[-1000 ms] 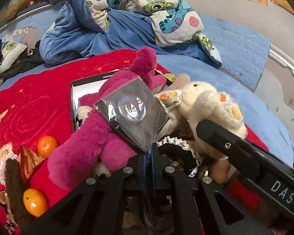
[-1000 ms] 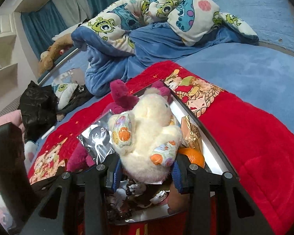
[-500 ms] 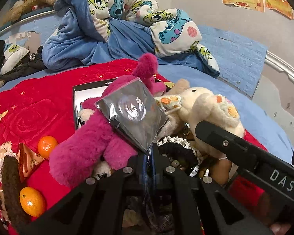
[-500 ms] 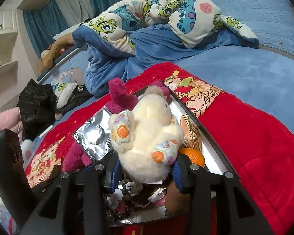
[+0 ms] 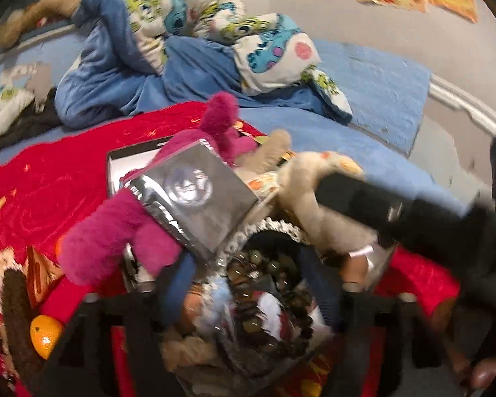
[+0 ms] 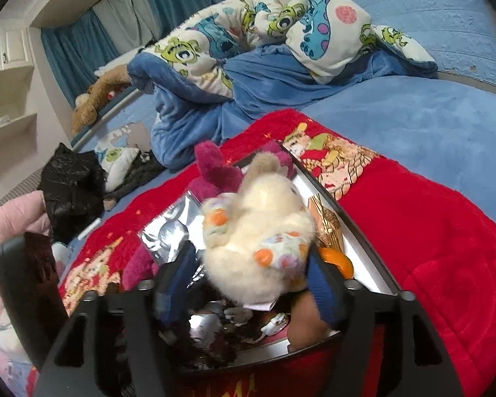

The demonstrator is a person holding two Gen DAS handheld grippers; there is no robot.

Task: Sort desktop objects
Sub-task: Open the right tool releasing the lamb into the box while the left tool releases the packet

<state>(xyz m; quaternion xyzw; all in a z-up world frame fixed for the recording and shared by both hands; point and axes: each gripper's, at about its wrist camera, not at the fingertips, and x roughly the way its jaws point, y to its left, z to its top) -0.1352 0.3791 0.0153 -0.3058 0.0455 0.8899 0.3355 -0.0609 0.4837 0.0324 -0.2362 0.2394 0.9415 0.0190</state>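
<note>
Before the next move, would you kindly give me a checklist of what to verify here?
1. Left gripper open and holding nothing: ok.
2. Silver packet lies on the pink plush, not between the fingers: ok.
3. Right gripper straddles the cream plush; firm grasp: cannot tell.
4. Cream plush sits over the box: ok.
5. Everything sorted: not ok, an orange lies outside on the red blanket.
6. Left wrist view sharp: not ok, blurred.

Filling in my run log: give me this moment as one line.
left gripper: open over box | silver packet: lying on pink plush | right gripper: shut on cream plush
</note>
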